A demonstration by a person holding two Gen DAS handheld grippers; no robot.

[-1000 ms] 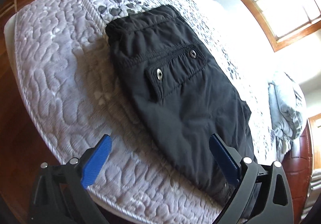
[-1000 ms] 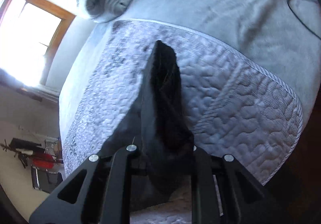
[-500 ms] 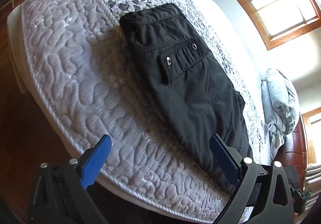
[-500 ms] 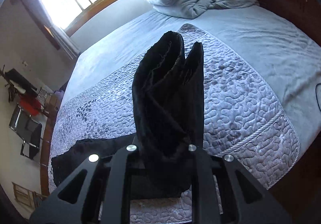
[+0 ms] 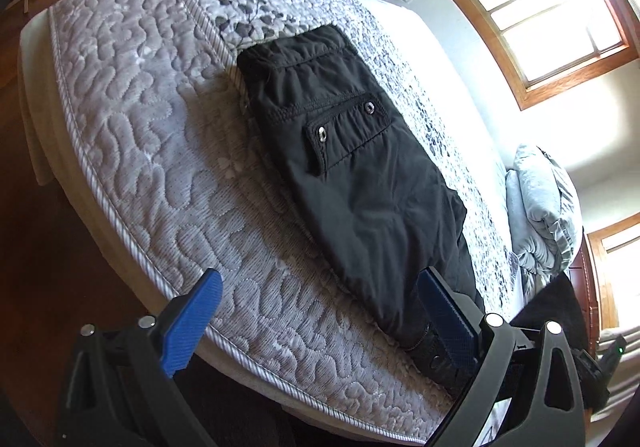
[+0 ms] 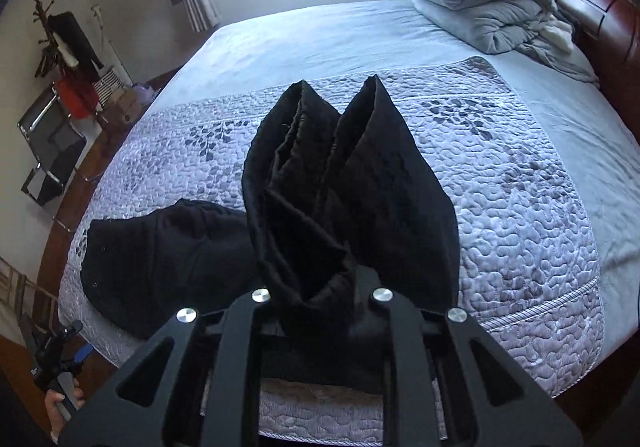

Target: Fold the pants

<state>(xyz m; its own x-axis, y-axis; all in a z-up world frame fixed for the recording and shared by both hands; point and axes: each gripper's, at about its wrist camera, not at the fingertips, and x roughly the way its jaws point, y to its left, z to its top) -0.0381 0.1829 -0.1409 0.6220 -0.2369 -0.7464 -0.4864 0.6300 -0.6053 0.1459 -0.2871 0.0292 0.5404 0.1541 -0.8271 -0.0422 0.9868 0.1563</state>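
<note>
1. While the right gripper [image 6: 320, 287] is clamped on the bunched leg ends [image 6: 340, 183] of the black pants [image 5: 352, 167], that cloth stands lifted above the quilted cover [image 6: 520, 207] of the bed [image 6: 360, 35].
2. Seen from the right wrist, the waist half [image 6: 160, 259] lies flat to the near left of the held ends, so the long axis runs leftward from the tool.
3. My reading is that the fold means carrying the ends left, over the waist.
4. Beyond the near edge hangs the left gripper [image 5: 320, 311], its blue pads [image 5: 192, 319] spread wide and holding nothing; it is the nearer one to the waist half, the pocket flap [image 5: 348, 135] lying ahead of it.
</note>
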